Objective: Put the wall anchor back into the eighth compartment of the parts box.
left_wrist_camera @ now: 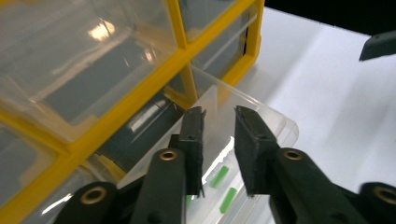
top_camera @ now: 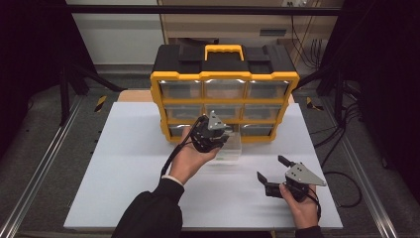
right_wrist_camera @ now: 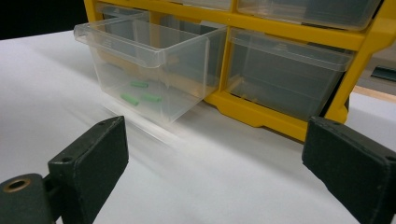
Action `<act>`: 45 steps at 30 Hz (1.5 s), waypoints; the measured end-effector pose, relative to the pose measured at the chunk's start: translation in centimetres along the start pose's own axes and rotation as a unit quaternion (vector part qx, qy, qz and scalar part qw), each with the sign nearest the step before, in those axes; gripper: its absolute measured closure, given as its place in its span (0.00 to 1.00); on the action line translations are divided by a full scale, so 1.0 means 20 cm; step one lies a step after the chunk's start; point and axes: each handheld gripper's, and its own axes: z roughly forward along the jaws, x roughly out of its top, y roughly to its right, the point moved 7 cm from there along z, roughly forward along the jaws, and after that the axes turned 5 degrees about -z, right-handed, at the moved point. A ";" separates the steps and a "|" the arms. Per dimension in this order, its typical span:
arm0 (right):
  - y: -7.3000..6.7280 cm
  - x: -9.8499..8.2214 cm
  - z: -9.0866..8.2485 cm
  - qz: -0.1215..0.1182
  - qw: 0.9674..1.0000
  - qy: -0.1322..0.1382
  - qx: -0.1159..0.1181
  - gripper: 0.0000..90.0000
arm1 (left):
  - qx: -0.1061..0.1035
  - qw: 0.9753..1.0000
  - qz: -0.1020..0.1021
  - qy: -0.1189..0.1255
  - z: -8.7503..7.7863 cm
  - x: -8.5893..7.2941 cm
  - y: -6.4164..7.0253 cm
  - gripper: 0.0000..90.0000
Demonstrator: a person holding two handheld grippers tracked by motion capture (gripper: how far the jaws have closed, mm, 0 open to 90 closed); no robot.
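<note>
High view. A yellow and black drawer cabinet (top_camera: pixel 224 94) stands at the far edge of the white table (top_camera: pixel 124 188), upper centre of the frame. Its bottom middle clear drawer (top_camera: pixel 229 151) is pulled out toward the viewer. The left claw (top_camera: pixel 214 135) sits over the drawer's rim at centre frame; the right claw (top_camera: pixel 270 168) rests low on the table at lower right, well apart from the drawer, jaws spread wide with nothing between them.

Left gripper view. The two black jaws stand a narrow gap apart, straddling the clear drawer (left_wrist_camera: pixel 261 119) at its front lip, with the pads not visibly pressing on the plastic. Small green pieces (left_wrist_camera: pixel 219 177) lie on the drawer floor at lower centre. Risk: with the grip this loose the lip could slip free on a further pull, or a renewed pull could draw the drawer fully out of its yellow frame (left_wrist_camera: pixel 182 60) so that it tips.

Right gripper view. The drawer (right_wrist_camera: pixel 154 70) at upper left hangs mostly out of the cabinet (right_wrist_camera: pixel 280 116), its front appearing slightly raised off the table. The green pieces (right_wrist_camera: pixel 140 93) lie loose inside. Risk: a jolt or a tilt would send them sliding or spilling, and the idle wide jaws at the bottom corners are too far off to steady it
</note>
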 end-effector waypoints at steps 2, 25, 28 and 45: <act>0.00 0.00 0.00 0.000 1.000 0.000 0.000 0.08 | 0.008 1.000 0.006 0.007 -0.03 0.00 0.00 0.72; 0.00 0.00 0.01 -0.004 1.000 -0.005 -0.002 0.07 | 0.053 0.997 -0.019 0.053 -0.34 -0.26 -0.02 0.23; 0.00 0.00 0.01 -0.008 1.000 -0.005 -0.002 0.07 | 0.050 0.996 -0.026 0.062 -0.37 -0.30 -0.04 0.19; -0.01 -0.01 0.01 -0.006 1.000 -0.009 -0.002 0.08 | 0.046 0.992 -0.054 0.102 -0.51 -0.38 -0.16 0.10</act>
